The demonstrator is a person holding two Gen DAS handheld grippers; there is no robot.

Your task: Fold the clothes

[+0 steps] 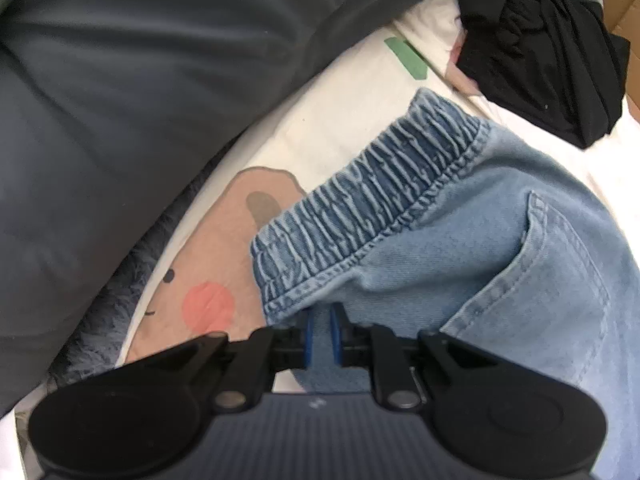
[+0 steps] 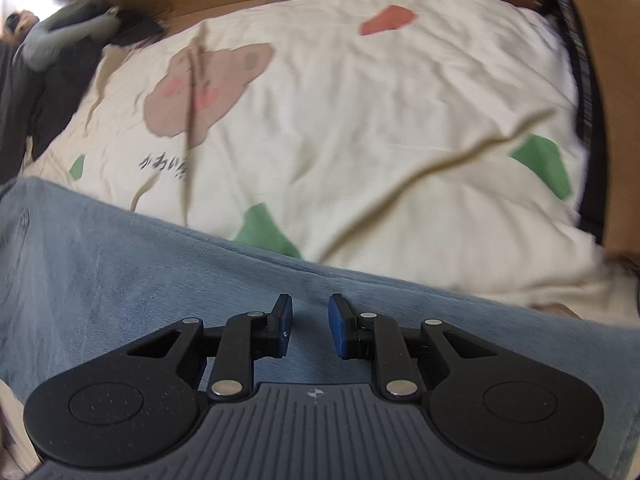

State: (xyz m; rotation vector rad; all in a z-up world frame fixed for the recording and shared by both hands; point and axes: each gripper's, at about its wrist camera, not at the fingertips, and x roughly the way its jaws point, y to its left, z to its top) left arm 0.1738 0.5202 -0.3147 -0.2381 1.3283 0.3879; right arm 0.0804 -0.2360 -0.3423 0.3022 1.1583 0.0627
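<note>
Jeans (image 1: pixel 460 240) spread on a cream printed bedsheet (image 1: pixel 340 120), waistband toward centre frame. Left hand-held gripper (image 1: pixel 322 332) clamped on denim just below the waistband. Right hand-held gripper (image 2: pixel 310 330) over the denim, fingers (image 2: pixel 338 332) parted, gripping nothing. Black garment (image 1: pixel 540 48) bunched upper right; grey cushion (image 1: pixel 140 100) upper left.

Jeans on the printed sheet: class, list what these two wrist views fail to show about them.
- Left wrist view: jeans legs cut off by the right edge; the left gripper body hides the fold below its pinch.
- Right wrist view: waistband out of frame; the right gripper hides the denim beneath.
</note>
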